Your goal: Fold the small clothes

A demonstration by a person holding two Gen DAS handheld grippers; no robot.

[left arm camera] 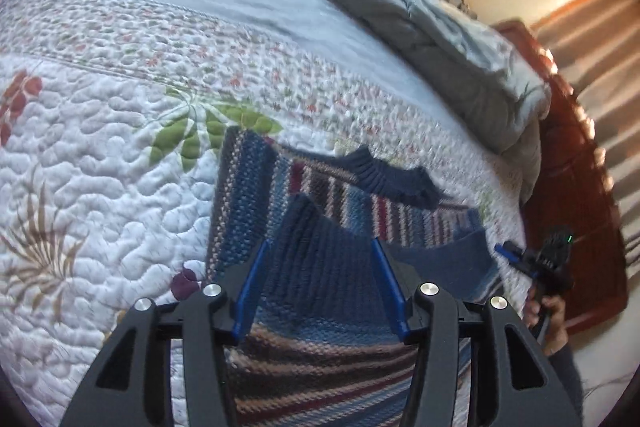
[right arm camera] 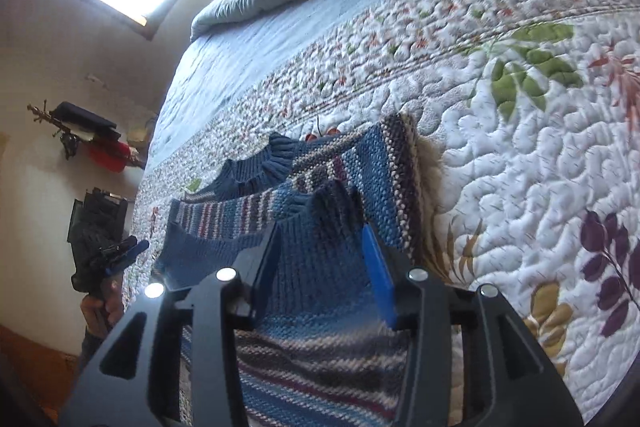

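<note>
Lying flat near the quilt's [left arm camera: 100, 187] edge, the striped knit sweater [left arm camera: 320, 359] has a navy sleeve folded across it; left gripper [left arm camera: 320, 247] and right gripper [right arm camera: 324, 231] both hover spread wide, holding nothing.

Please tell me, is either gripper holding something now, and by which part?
Nothing is held. The left gripper and the right gripper both have open jaws over the striped knitted sweater, which lies on the quilt.
</note>
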